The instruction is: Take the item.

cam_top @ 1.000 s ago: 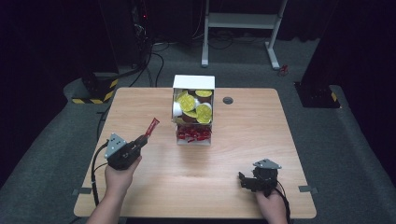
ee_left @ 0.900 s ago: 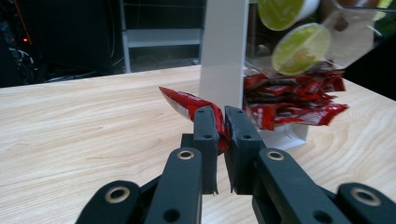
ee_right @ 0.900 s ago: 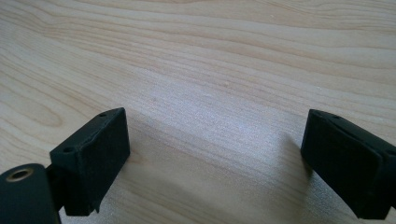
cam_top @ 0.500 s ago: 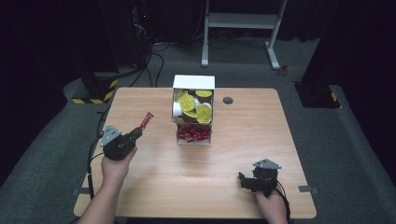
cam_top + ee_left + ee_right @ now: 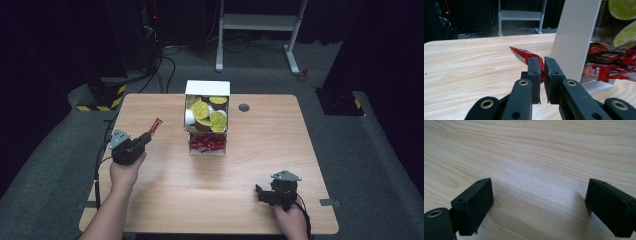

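Left of the white dispenser box [image 5: 207,120], the left gripper [image 5: 542,65] clamps a red sachet [image 5: 524,55] above the table [image 5: 200,195]. Carrying looks underway; next comes a clear set-down spot. Right gripper [image 5: 539,202] rests with jaws apart.

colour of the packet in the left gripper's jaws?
Red, glossy wrapper. The packet shows best in the left gripper view, pinched by the left gripper.

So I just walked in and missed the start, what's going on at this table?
A person works with a gripper in each hand. The left gripper is clamped on a red sachet, held above the table to the left of a white dispenser box holding more red sachets below and yellow-lidded cups above. The right gripper rests near the front edge, jaws open on nothing.
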Motion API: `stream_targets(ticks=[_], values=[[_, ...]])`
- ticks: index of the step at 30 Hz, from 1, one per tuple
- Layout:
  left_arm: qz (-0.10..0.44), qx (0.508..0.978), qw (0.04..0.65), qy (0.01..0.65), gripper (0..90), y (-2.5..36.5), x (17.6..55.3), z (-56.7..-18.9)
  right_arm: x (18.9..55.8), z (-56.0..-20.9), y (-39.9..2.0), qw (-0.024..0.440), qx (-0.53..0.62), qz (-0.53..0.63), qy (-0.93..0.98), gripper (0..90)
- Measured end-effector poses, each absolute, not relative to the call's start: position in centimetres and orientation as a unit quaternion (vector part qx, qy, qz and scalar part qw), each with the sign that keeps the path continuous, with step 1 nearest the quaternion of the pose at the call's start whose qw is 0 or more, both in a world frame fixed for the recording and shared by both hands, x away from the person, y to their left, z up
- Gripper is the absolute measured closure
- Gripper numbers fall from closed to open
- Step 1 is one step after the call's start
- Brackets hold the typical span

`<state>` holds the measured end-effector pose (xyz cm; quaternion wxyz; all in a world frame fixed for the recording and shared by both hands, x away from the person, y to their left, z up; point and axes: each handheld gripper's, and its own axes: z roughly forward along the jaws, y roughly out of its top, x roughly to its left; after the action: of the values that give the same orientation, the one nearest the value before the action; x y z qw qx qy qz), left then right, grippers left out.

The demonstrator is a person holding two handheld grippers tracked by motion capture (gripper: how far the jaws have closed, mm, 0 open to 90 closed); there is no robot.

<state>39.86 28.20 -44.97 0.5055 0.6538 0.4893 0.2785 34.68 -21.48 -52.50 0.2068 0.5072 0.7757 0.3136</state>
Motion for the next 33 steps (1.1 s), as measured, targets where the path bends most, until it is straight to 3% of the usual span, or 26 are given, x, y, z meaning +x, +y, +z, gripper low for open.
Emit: stream_targets(ticks=[16, 33], values=[[0.272, 0.656, 0.500, 0.496, 83.8, 27.4, 41.8, -44.7, 34.7, -52.5, -21.5, 0.207, 0.506, 0.313, 0.776, 8.0], [0.238, 0.672, 0.465, 0.525, 83.6, 25.5, 44.2, -47.9, 34.7, -52.5, -21.5, 0.207, 0.504, 0.313, 0.778, 8.0]])
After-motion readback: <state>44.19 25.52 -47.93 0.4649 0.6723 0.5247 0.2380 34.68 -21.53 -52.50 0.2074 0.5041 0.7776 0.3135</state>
